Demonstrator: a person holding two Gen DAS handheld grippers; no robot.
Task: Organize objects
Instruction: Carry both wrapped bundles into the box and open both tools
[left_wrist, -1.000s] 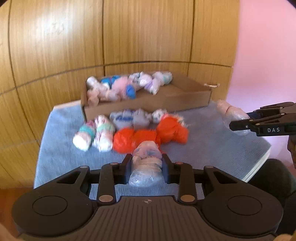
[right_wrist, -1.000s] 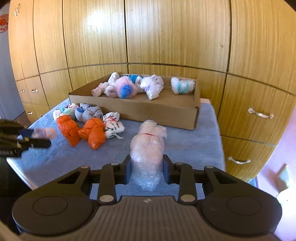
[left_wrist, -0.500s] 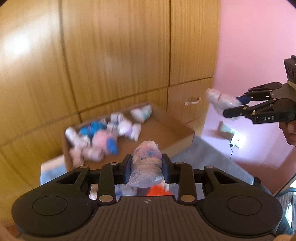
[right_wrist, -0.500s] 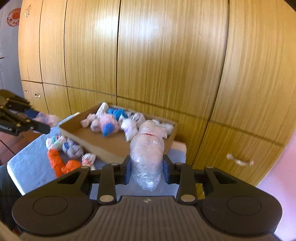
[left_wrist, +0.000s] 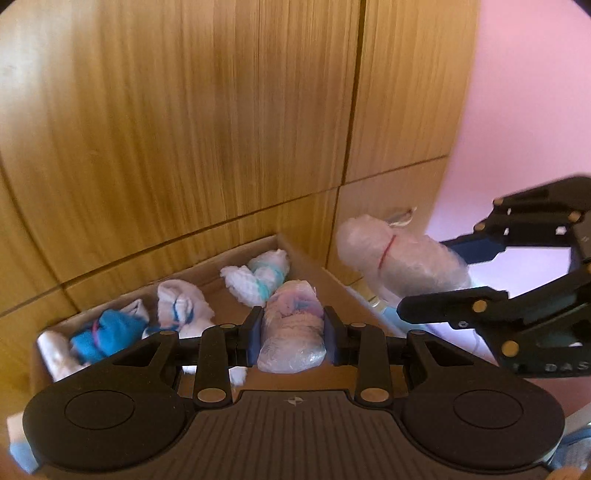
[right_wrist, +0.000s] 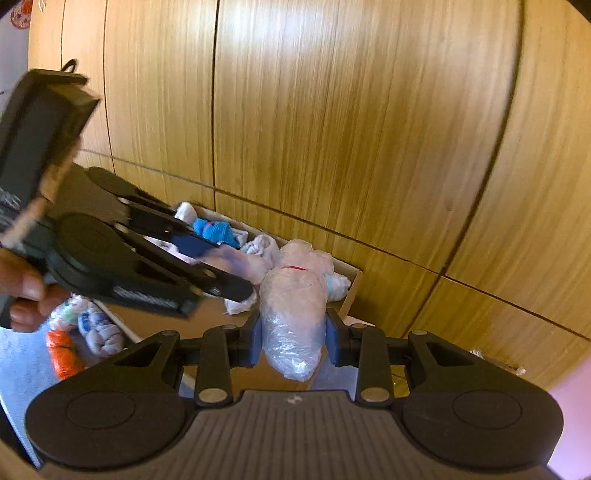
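bundles (left_wrist: 291, 325) (right_wrist: 293, 314) now above box (left_wrist: 314, 273) | both fingers clenched on them

I see bare floor in the cardboard box (left_wrist: 306, 258) at its near right; sock bundles (left_wrist: 184, 306) crowd its far left. The wooden cabinet (left_wrist: 184, 129) rises just behind the box, and my other gripper (right_wrist: 229, 273) crosses above it.

"DAS" on the right claw (left_wrist: 436, 284)
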